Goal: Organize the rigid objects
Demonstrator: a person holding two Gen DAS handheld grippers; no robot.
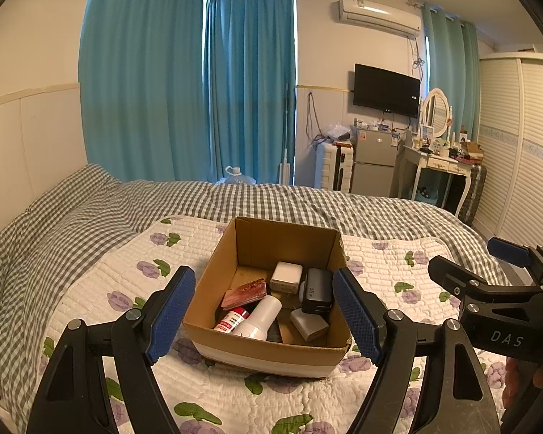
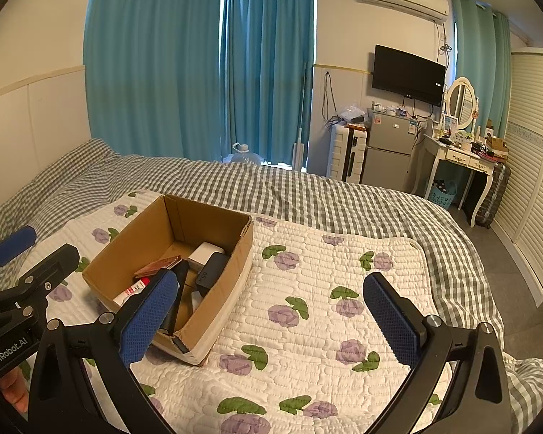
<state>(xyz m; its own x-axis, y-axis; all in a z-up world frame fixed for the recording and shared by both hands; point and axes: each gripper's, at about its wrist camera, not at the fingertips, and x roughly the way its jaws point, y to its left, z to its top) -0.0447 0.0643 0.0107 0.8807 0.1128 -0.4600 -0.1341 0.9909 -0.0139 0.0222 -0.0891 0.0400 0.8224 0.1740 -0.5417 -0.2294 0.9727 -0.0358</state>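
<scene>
An open cardboard box (image 1: 224,260) stands on the flowered quilt (image 1: 387,264). It holds a white charger block (image 1: 286,275), a black 65W charger (image 1: 316,289), a grey adapter (image 1: 309,323), a white bottle (image 1: 259,316), a red-and-white tube (image 1: 231,320) and a reddish wallet (image 1: 244,293). My left gripper (image 1: 264,316) is open and empty, its fingers either side of the box front. My right gripper (image 2: 271,314) is open and empty over bare quilt (image 2: 307,289), right of the box (image 2: 126,249). It also shows at the right of the left wrist view (image 1: 488,264).
The bed has a grey checked cover (image 1: 307,202). Beyond it are teal curtains (image 1: 184,83), a suitcase (image 2: 347,155), a small fridge (image 2: 391,152), a wall TV (image 2: 409,74), a dressing table (image 2: 459,155) and a wardrobe (image 2: 532,166) at right.
</scene>
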